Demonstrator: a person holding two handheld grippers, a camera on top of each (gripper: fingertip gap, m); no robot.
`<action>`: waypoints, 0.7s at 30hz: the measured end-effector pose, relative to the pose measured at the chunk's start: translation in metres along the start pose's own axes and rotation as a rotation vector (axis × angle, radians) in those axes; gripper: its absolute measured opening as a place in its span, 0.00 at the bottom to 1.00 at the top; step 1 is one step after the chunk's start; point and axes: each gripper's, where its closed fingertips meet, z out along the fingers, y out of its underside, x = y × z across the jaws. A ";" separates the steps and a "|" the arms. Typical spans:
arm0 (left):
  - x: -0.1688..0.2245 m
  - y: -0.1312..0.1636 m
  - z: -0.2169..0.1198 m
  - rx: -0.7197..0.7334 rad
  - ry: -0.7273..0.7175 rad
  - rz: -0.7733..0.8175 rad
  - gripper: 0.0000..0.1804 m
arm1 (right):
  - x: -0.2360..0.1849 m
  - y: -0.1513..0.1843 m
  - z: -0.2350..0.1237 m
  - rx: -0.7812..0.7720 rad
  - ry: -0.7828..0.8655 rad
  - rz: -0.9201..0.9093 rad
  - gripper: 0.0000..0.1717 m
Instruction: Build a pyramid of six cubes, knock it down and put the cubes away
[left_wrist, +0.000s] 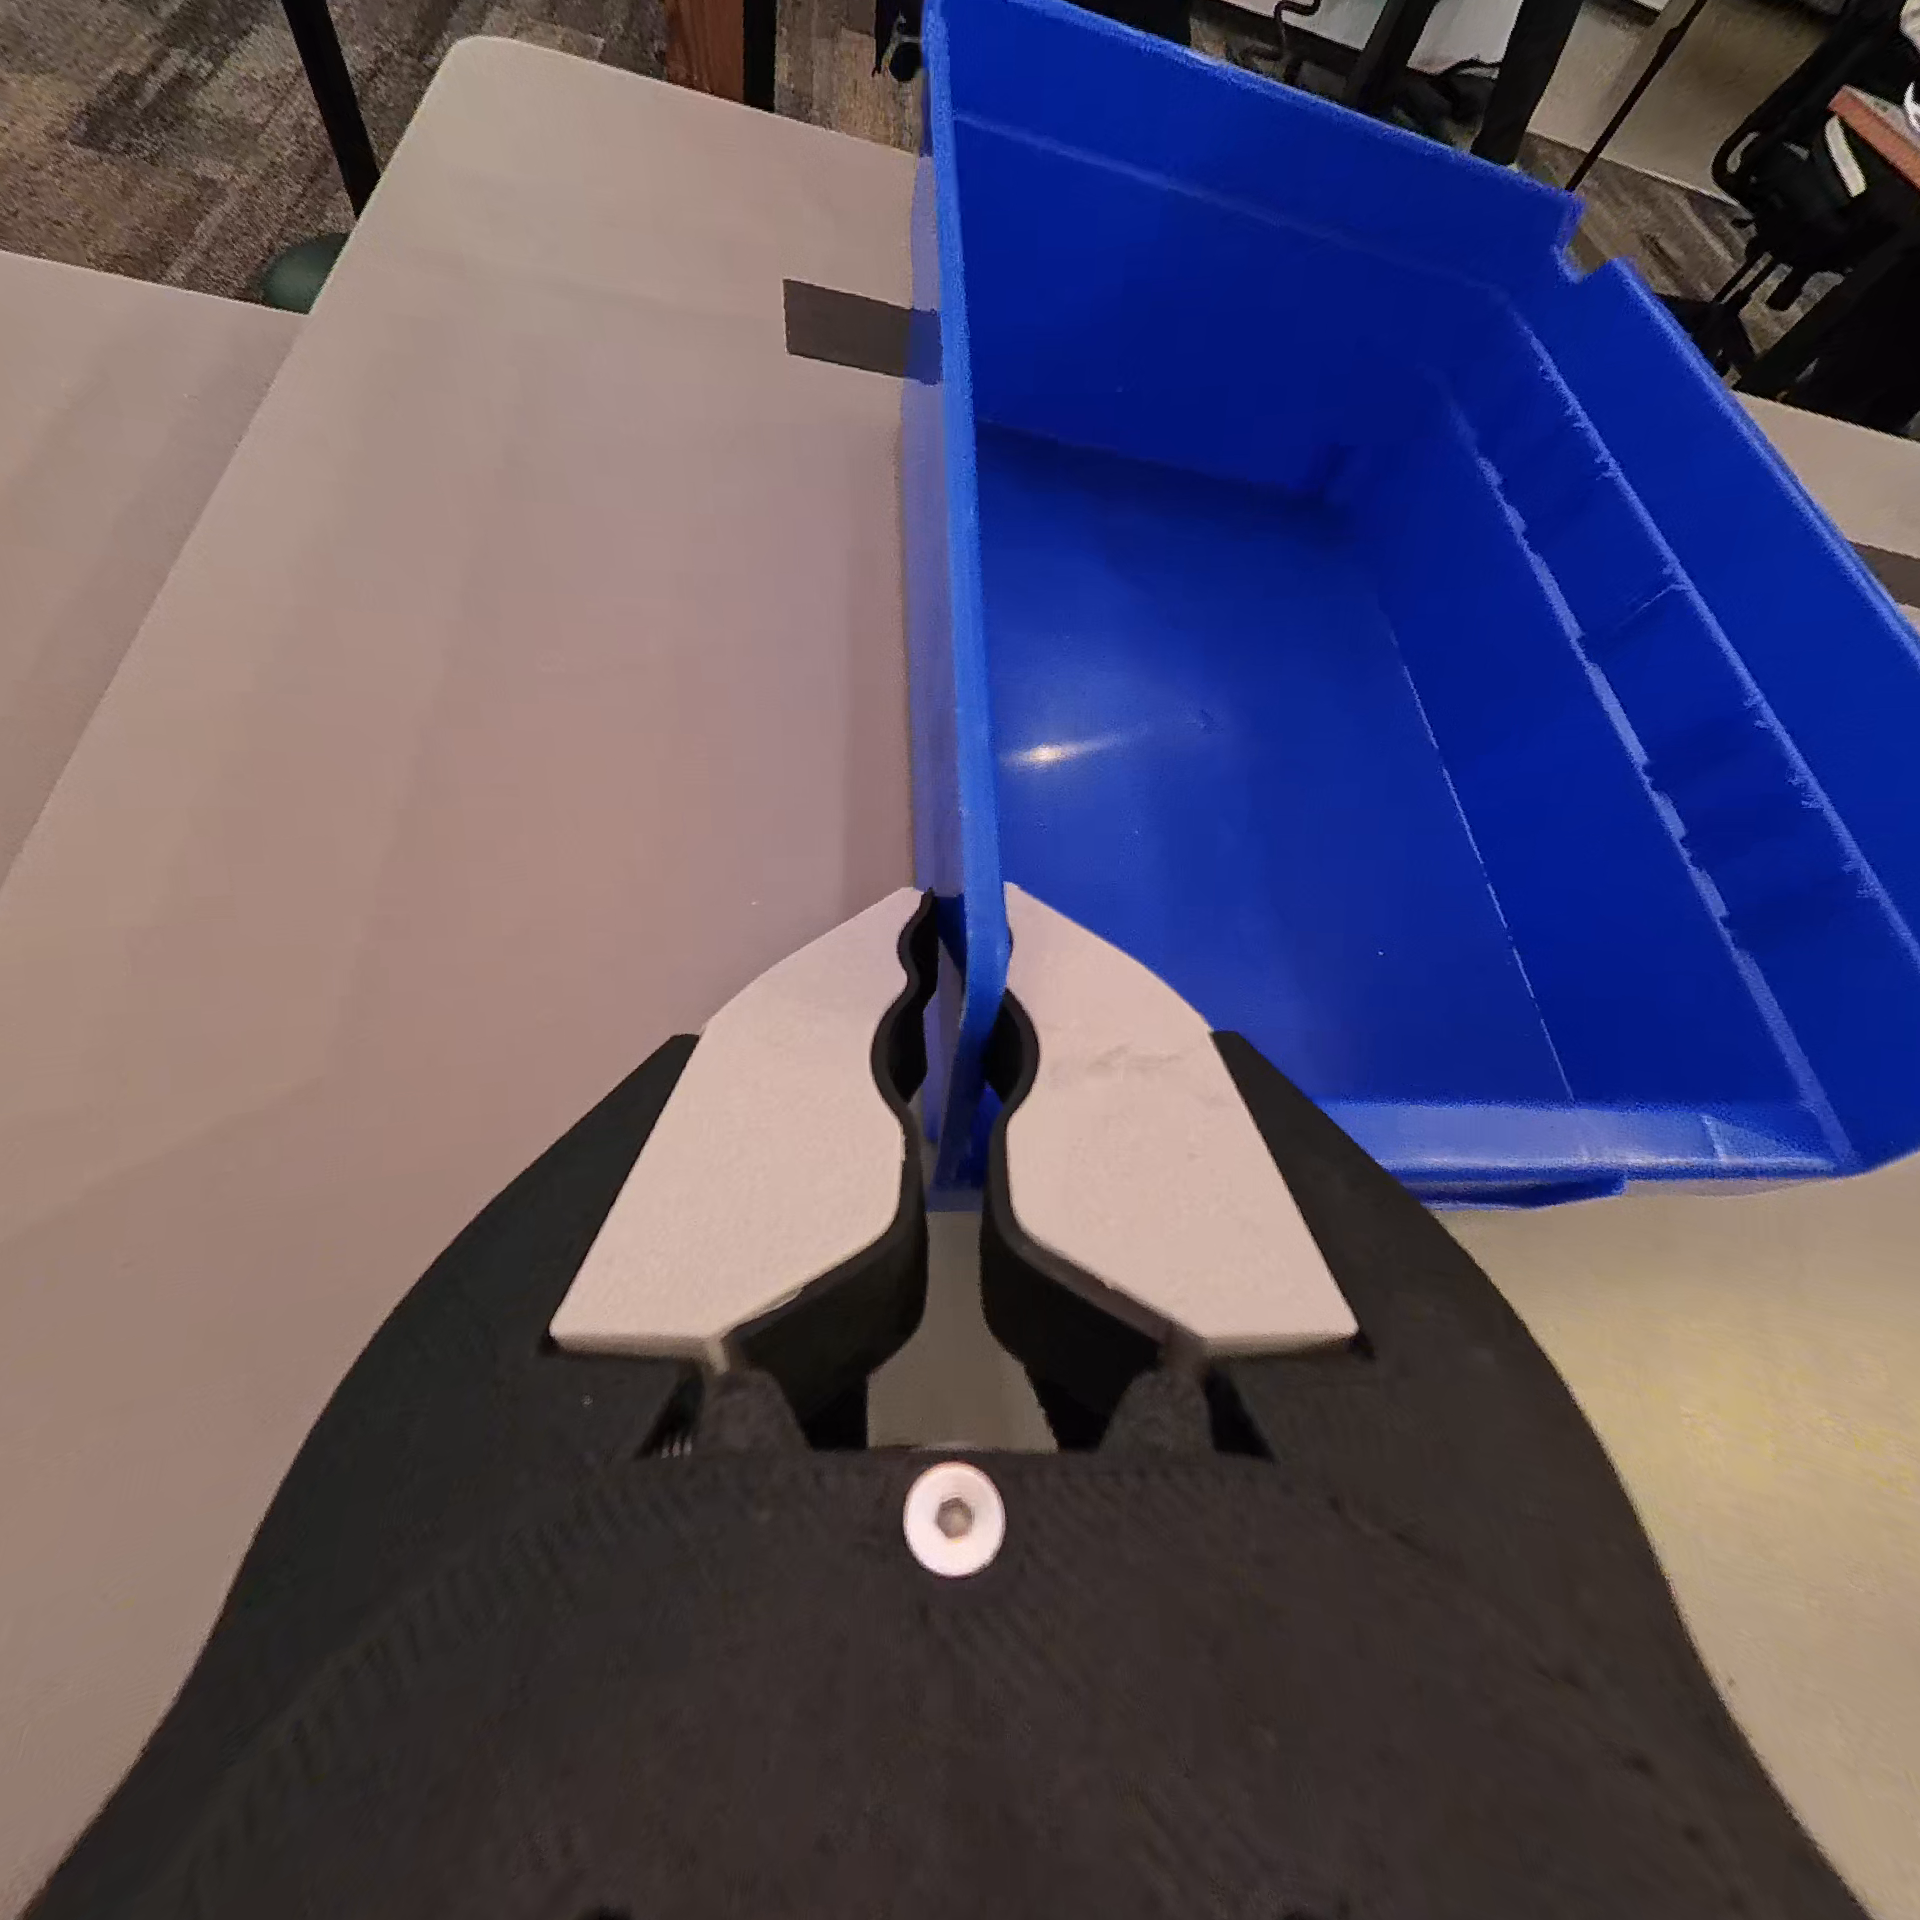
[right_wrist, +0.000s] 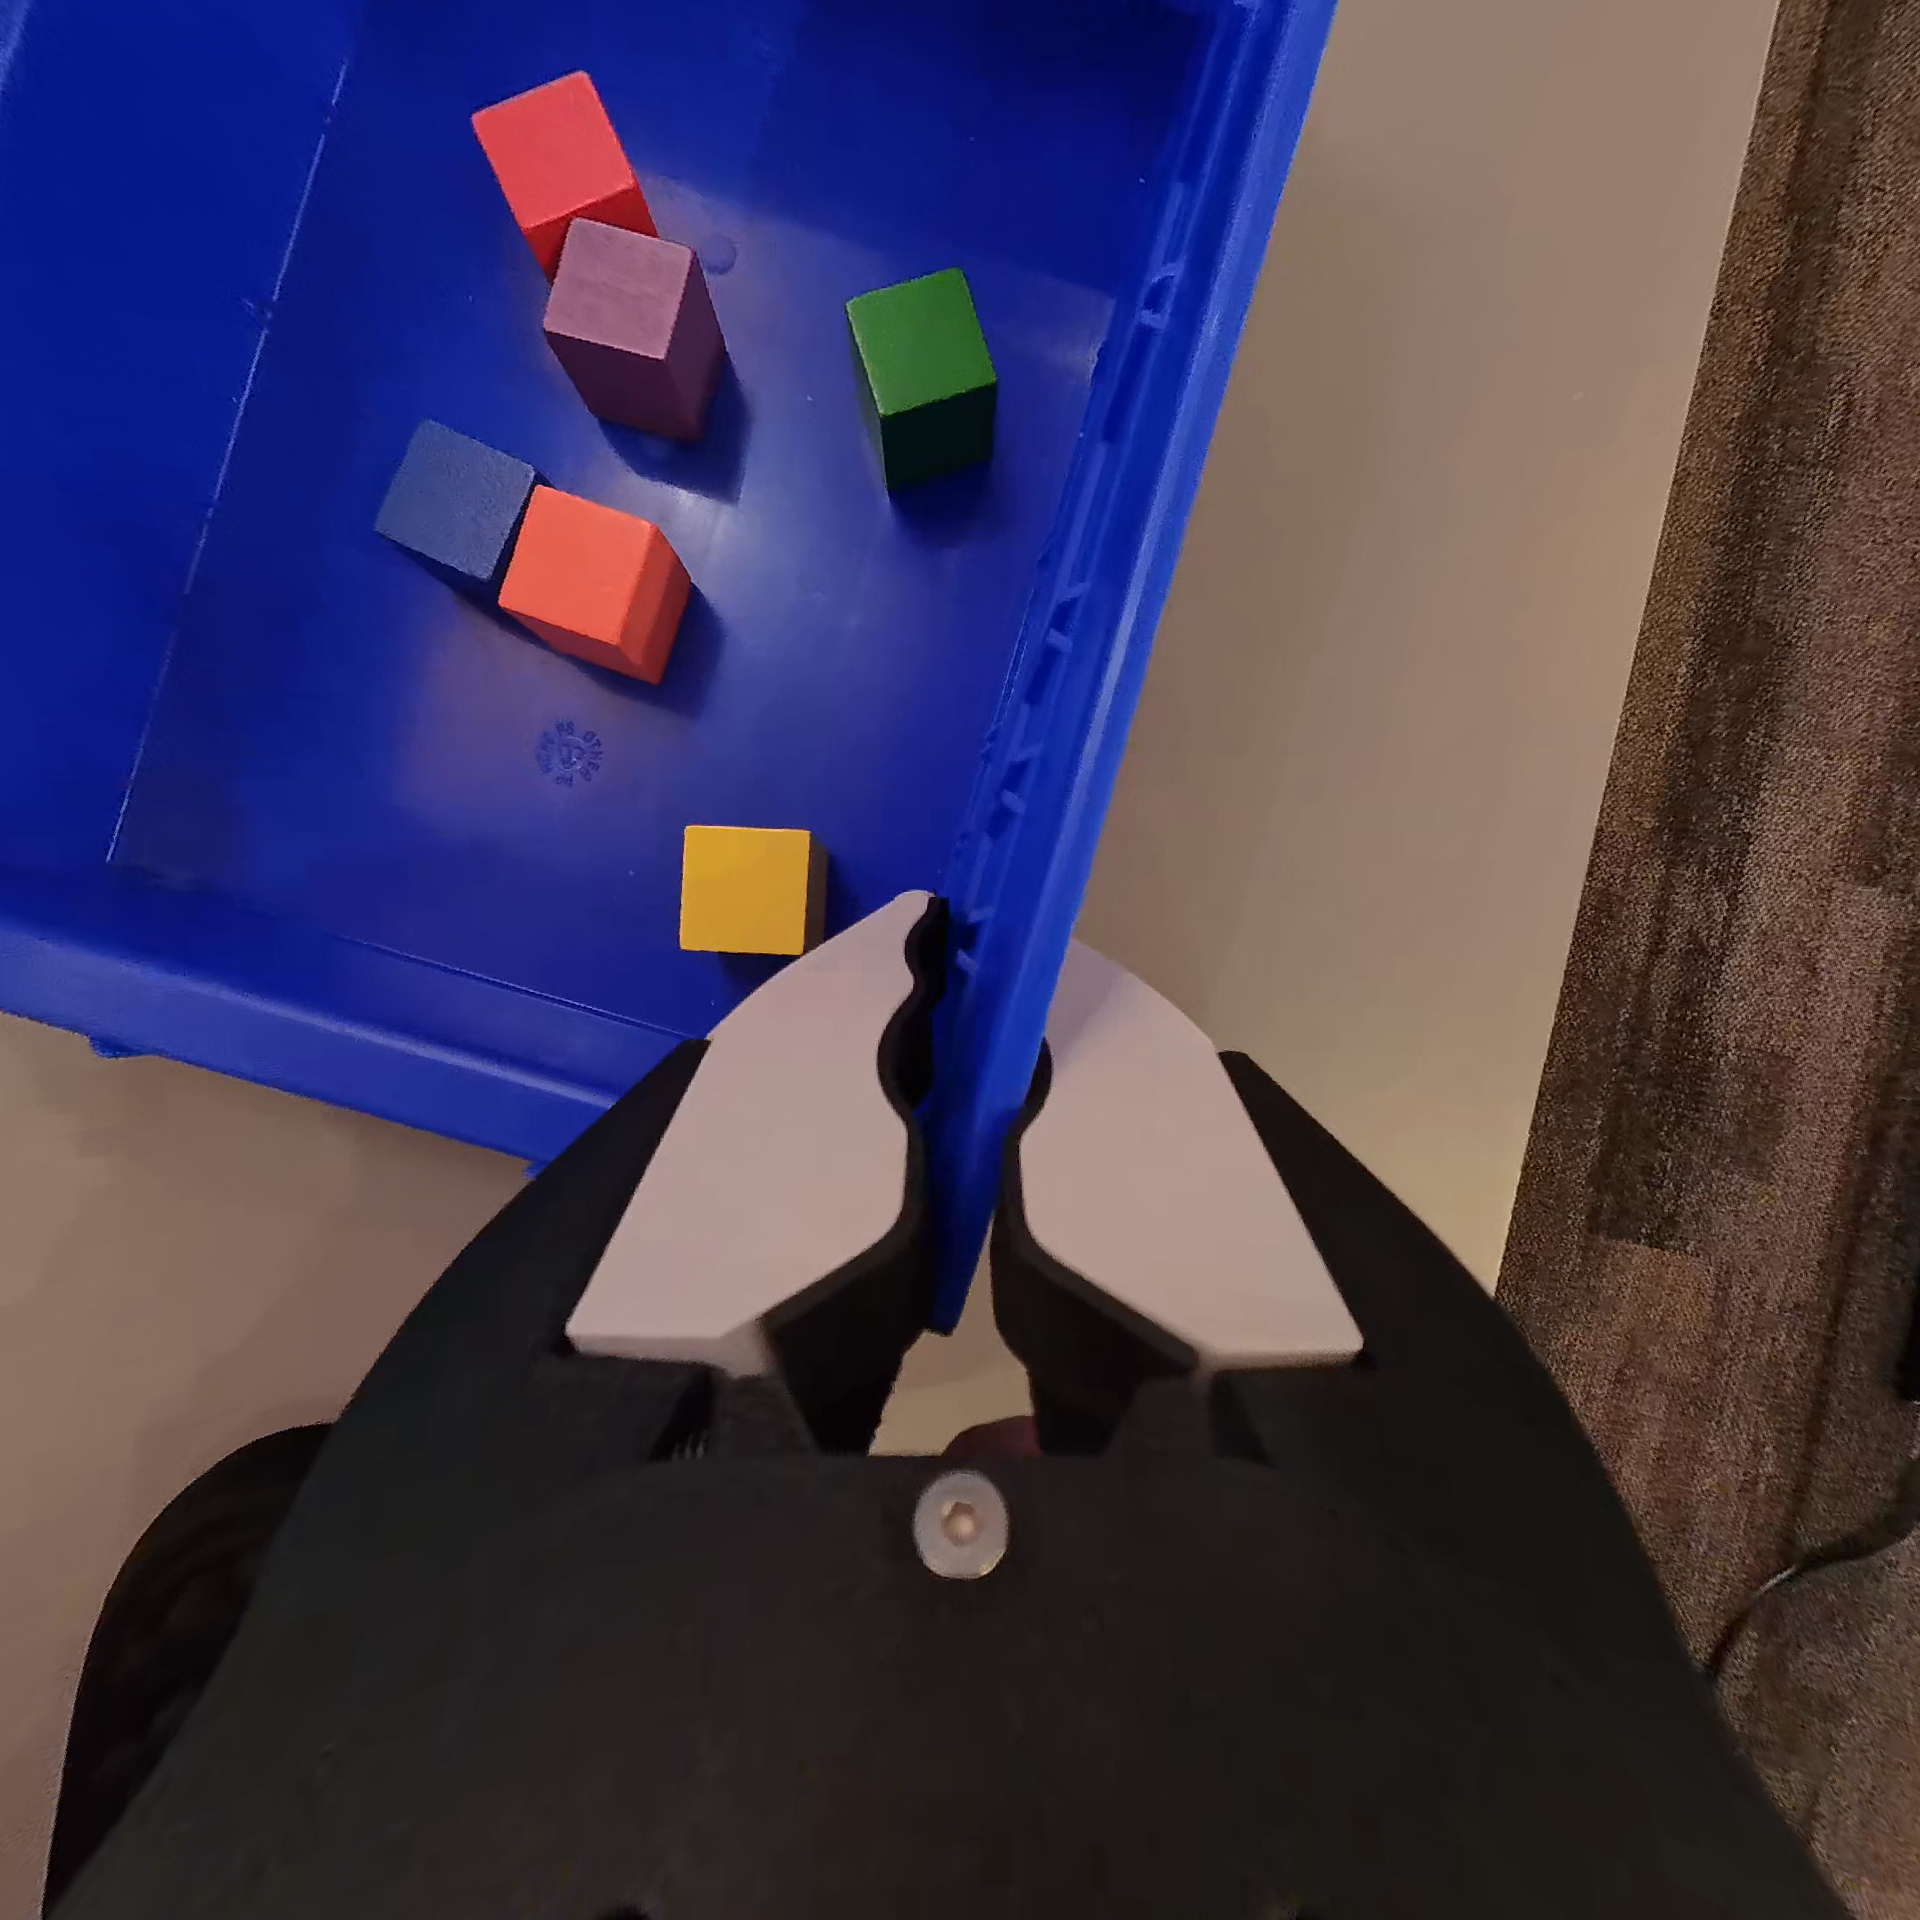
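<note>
left claw: clamped on left wall of blue plastic bin | right claw: clamped on right wall | six coloured wooden cubes: inside bin, between claws, on beige tabletop | bin's long axis runs straight ahead

Around the worktop: tape, carpet and furniture legs

The pale beige worktop carries a strip of dark tape near its far edge; a second pale surface sits just beside it on the left; past them lies mottled brown-grey carpet, with black furniture legs standing on it and a dark chair base farther off to the right; brown carpet also runs along the worktop's right edge.
</note>
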 end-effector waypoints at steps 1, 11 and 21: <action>0.000 0.000 0.000 -0.004 -0.002 0.006 0.02 | 0.000 0.000 0.000 -0.001 -0.002 0.002 0.04; 0.004 0.002 -0.013 -0.014 -0.014 0.033 0.02 | -0.010 0.011 -0.022 -0.095 -0.035 -0.029 0.04; 0.002 0.010 -0.045 0.004 -0.047 0.040 0.02 | -0.032 0.043 -0.055 -0.235 -0.112 -0.141 0.04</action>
